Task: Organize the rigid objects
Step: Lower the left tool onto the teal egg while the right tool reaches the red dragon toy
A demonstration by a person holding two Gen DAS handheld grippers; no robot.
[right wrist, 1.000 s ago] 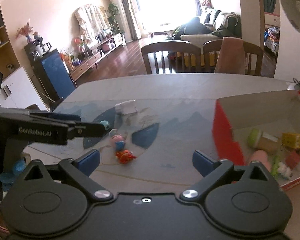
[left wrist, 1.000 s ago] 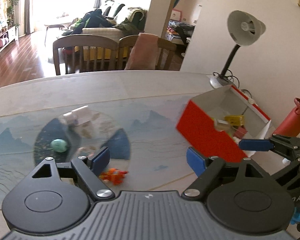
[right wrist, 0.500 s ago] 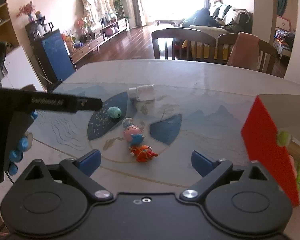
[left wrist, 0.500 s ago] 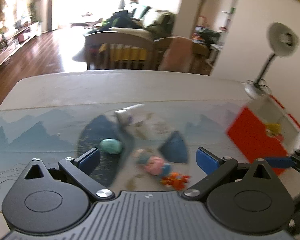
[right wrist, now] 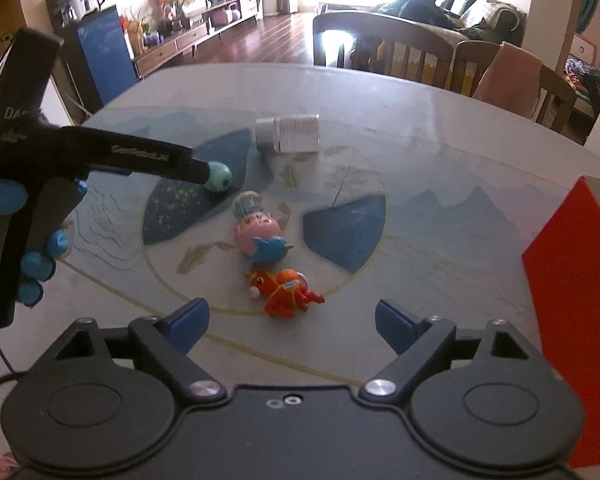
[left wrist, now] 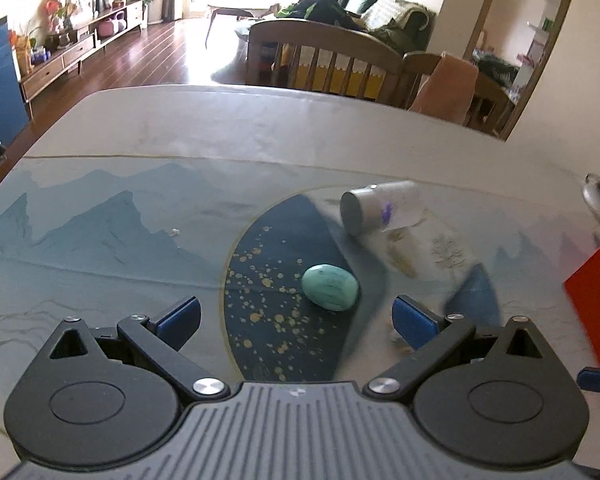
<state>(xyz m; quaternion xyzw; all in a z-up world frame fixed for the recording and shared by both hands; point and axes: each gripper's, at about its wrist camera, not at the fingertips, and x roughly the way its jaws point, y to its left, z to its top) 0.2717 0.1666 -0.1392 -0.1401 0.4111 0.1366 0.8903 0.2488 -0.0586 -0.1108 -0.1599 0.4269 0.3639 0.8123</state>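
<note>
A: Which step is judged to be in hand?

B: An approach for picking up. The left gripper (left wrist: 296, 316) is held over the table (left wrist: 220, 120) with its fingers spread wide and nothing between them; the teal egg-shaped stone (left wrist: 330, 287) lies just ahead of the gap, on the dark blue patch of the printed mat. The right gripper (right wrist: 292, 322) is aimed at the red toy horse (right wrist: 286, 290), which lies just beyond its fingertips. Its jaws are closing, though nothing is pressed by the pads yet.

A: What is called for next?

B: By the left, the stone would have to be brought between the pads before the fingers are closed. It is smooth and rounded, so a grip across its middle would be wise, or it may be squeezed out sideways. By the right, the horse would have to be straddled; it is small and irregular, with legs sticking out, so a hold on the body is judged safer.

A: And afterwards?

B: The red box (right wrist: 572, 272) at the right edge is probably where things are to be put, but its inside cannot be seen here.

A: What else is left on the table?

B: A pink and blue figure (right wrist: 262, 236) is seen lying just beyond the horse, perhaps touching it. A white ribbed cylinder (right wrist: 288, 133) lies on its side farther back, somewhat blurred in the left view.
</note>
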